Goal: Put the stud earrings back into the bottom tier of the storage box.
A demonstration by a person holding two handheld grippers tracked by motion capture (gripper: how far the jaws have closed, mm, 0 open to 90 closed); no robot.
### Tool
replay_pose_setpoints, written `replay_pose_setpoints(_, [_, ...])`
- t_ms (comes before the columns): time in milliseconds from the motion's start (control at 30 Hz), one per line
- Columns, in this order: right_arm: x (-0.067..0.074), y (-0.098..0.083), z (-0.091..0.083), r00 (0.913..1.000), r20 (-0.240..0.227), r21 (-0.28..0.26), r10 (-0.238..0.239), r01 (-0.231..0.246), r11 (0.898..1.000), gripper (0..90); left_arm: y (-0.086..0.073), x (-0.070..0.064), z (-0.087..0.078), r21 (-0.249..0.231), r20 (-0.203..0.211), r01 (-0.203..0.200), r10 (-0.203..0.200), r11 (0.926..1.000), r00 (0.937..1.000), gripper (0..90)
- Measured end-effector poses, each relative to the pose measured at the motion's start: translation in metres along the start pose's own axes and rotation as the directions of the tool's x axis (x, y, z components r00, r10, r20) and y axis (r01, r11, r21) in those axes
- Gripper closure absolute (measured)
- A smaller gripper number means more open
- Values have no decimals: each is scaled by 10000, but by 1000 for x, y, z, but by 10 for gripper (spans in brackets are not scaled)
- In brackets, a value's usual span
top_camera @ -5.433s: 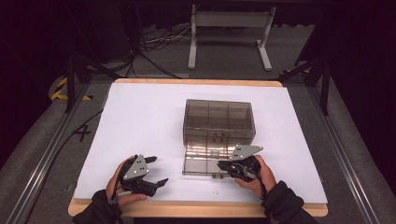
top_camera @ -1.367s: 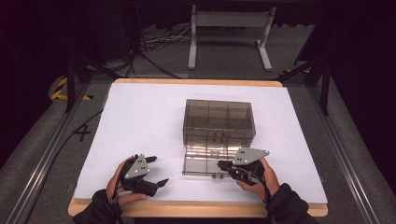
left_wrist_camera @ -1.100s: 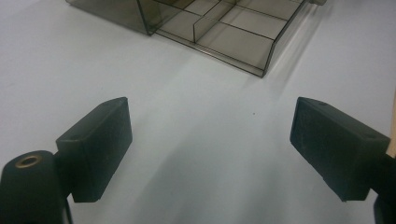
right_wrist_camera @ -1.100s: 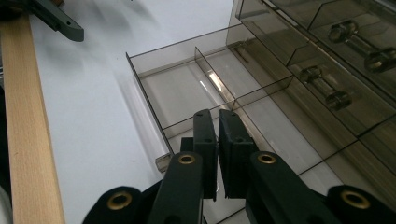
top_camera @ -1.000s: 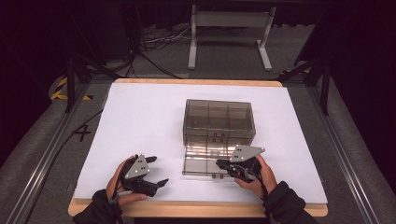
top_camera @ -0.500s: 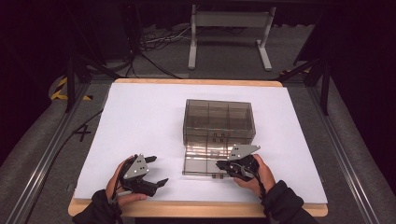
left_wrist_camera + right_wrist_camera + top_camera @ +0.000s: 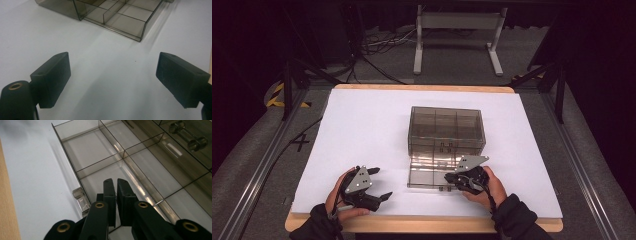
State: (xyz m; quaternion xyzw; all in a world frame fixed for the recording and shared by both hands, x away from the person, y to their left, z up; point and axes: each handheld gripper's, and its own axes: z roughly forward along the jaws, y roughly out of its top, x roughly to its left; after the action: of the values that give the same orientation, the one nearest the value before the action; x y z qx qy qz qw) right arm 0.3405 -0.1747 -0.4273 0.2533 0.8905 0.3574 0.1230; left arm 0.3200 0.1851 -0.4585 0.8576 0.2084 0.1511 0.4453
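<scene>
Right now your right claw (image 7: 451, 178) hangs with its jaws nearly together and nothing between them, over the near edge of the lid (image 7: 428, 171), which lies open and flat on the worktop (image 7: 362, 125). Behind it the box (image 7: 446, 129) stands at the worktop's middle, smoky clear plastic split into compartments; no label or writing can be read on it. Your left claw (image 7: 381, 184) rests wide open and empty on the white sheet, well apart from the box.
</scene>
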Motion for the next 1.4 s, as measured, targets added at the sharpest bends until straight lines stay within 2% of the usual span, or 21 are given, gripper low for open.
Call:
replay_pose_setpoints(367, [-1, -3, 1, 9999, 37, 112, 147, -148, 9998, 853, 1, -1, 1, 108, -13, -90, 90, 9999, 10000, 126])
replay_pose_setpoints(467, [-2, -4, 1, 9998, 81, 111, 176, -176, 9998, 817, 1, -1, 1, 124, -19, -80, 80, 9999, 10000, 127])
replay_pose_setpoints(533, [-2, -4, 0, 9991, 340, 121, 234, -239, 9996, 766, 1, -1, 2, 174, -80, -77, 78, 9998, 9999, 127])
replay_pose_setpoints(733, [-3, -6, -9, 9991, 322, -280, 293, -284, 9992, 754, 1, 0, 2, 258, -155, 24, -20, 9997, 9999, 133])
replay_pose_setpoints(800, [-3, -6, -11, 9992, 309, -320, 248, -239, 9992, 755, 1, 0, 2, 263, -253, 172, -166, 9995, 9995, 135])
replay_pose_setpoints(833, [-5, -7, -14, 9993, 289, -423, 243, -230, 9988, 761, 2, 0, 2, 246, -389, 189, -179, 9995, 9991, 142])
replay_pose_setpoints(900, [-6, -7, -18, 9992, 342, -569, 228, -208, 9982, 779, 2, 1, 2, 266, -704, 477, -458, 9985, 9965, 164])
replay_pose_setpoints(967, [-7, -7, -22, 9989, 428, -671, 182, -153, 9976, 789, 2, 3, 1, 251, -644, 752, -734, 9969, 9952, 184])
replay_pose_setpoints(1000, [-8, -7, -26, 9988, 450, -792, 185, -149, 9967, 793, 3, 1, 0, 312, -753, 806, -781, 9963, 9941, 195])
replay_pose_setpoints(1167, [-13, -4, -42, 9979, 612, -1249, 214, -136, 9921, 811, 8, -3, -5, 112, -453, 904, -898, 9958, 9949, 212])
replay_pose_setpoints(1200, [-15, -3, -47, 9973, 685, -1370, 258, -162, 9904, 818, 9, -4, -5, 199, -190, 949, -945, 9953, 9953, 230])
replay_pose_setpoints(1233, [-15, -3, -47, 9973, 685, -1370, 258, -162, 9904, 818, 9, -4, -5, 199, -190, 949, -945, 9953, 9953, 265])
replay_pose_setpoints(1267, [-19, -2, -58, 9954, 893, -1688, 340, -186, 9855, 837, 9, -6, -5, 315, -50, 904, -903, 9954, 9959, 265])
replay_pose_setpoints(1333, [-24, -3, -67, 9928, 1126, -1856, 418, -203, 9824, 861, 9, -8, -4, 482, 136, 674, -681, 9966, 9976, 332])
replay_pose_setpoints(1400, [-30, -4, -74, 9885, 1454, -1903, 426, -143, 9816, 882, 12, -11, -4, 517, 301, 556, -572, 9971, 9979, 437])
